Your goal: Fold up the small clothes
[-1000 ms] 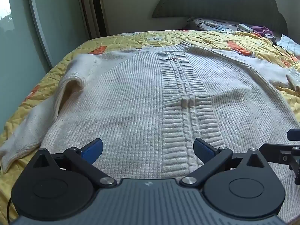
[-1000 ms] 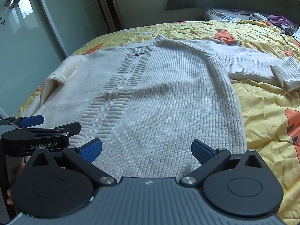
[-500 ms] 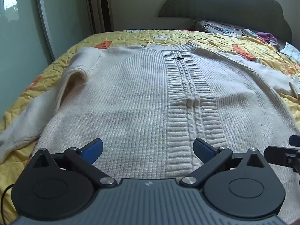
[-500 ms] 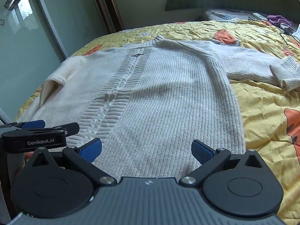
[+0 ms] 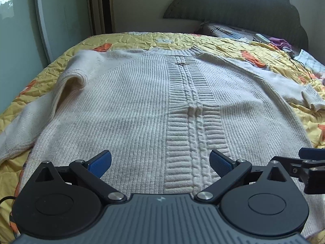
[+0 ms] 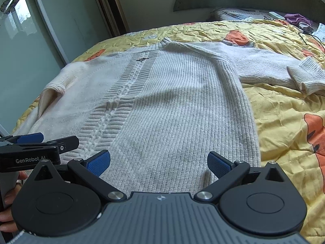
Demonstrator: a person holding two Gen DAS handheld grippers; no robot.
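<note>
With the sweater (image 5: 130, 109) lying flat on the bed (image 6: 284, 109), hem nearest you, and both the left claw (image 5: 160, 162) and right claw (image 6: 158, 161) spread wide over it, lower each onto the hem and pinch both layers evenly before lifting.

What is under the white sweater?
The sweater lies on a yellow bedspread, which shows all around it. The part beneath the knit is covered, so anything lying there cannot be seen.
</note>
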